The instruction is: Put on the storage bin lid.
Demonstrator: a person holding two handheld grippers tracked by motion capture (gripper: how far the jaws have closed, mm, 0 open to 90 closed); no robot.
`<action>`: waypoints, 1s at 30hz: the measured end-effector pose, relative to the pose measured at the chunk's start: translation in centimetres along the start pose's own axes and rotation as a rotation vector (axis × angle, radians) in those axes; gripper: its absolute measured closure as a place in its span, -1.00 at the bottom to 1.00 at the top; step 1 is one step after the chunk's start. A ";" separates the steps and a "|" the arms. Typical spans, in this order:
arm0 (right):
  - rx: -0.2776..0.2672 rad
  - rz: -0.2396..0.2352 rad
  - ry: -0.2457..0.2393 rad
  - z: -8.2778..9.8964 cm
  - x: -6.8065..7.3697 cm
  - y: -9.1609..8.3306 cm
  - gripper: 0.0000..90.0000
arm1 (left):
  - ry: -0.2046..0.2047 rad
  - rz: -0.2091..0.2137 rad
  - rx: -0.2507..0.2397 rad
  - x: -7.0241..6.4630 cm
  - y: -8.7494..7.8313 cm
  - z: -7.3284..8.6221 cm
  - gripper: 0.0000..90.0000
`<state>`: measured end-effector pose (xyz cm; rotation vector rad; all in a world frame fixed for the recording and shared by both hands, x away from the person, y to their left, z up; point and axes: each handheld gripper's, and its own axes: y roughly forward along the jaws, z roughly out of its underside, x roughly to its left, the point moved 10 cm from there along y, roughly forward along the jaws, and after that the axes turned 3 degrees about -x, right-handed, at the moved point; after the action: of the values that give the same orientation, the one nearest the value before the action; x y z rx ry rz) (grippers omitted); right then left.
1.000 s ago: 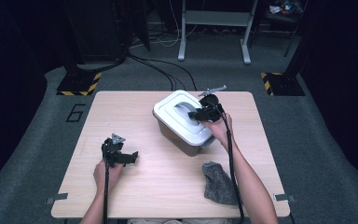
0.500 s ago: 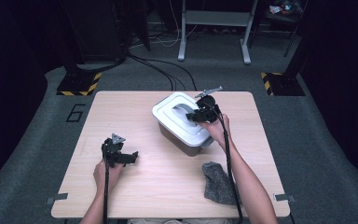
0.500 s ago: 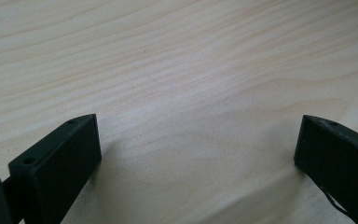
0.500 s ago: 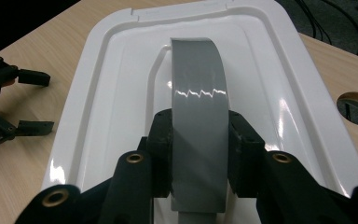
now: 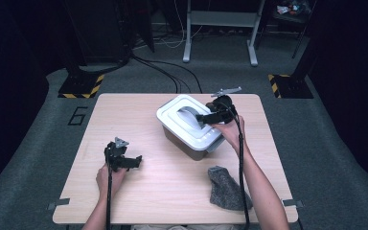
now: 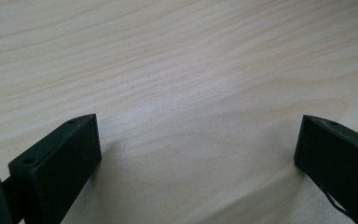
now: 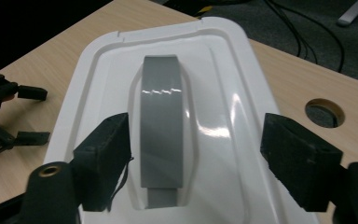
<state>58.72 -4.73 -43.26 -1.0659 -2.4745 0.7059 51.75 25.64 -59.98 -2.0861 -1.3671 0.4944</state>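
A white box with a white lid (image 5: 191, 132) stands at the middle of the wooden table (image 5: 172, 191). A grey handle (image 7: 161, 126) lies flat in the lid's recess. My right gripper (image 7: 196, 144) hovers over the lid, open. Its jaws have just been opening, and the handle lies between them beside the left pad (image 7: 107, 158), with a wide gap to the other pad. In the high view the right gripper (image 5: 202, 117) points left across the lid. My left gripper (image 5: 124, 160) rests on the table at the front left, open (image 6: 196, 140) over bare wood.
A grey cloth (image 5: 226, 188) lies crumpled near the front right edge, beside my right forearm. A round hole (image 7: 325, 112) pierces the tabletop beyond the box. Cables and stand legs (image 5: 220, 33) occupy the floor behind the table.
The right gripper has shifted slightly over the lid. The box, the cloth and the left gripper have stayed where they were.
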 end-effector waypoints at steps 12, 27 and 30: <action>-0.065 0.120 0.035 0.7 -4.5 -3.6 -0.76 | 0.000 0.000 0.000 0.0 0.0 0.0 -1.00; -0.083 0.267 0.081 5.6 -10.3 -6.7 -0.87 | -0.003 -0.001 -0.002 0.0 0.0 0.0 -1.00; -0.074 0.296 0.088 6.9 -11.1 -6.9 -0.88 | 0.000 0.000 0.000 0.0 0.0 0.0 -1.00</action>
<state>58.61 -19.14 -46.29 -1.4779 -2.3089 0.6384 51.75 25.64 -59.98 -2.0859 -1.3668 0.4942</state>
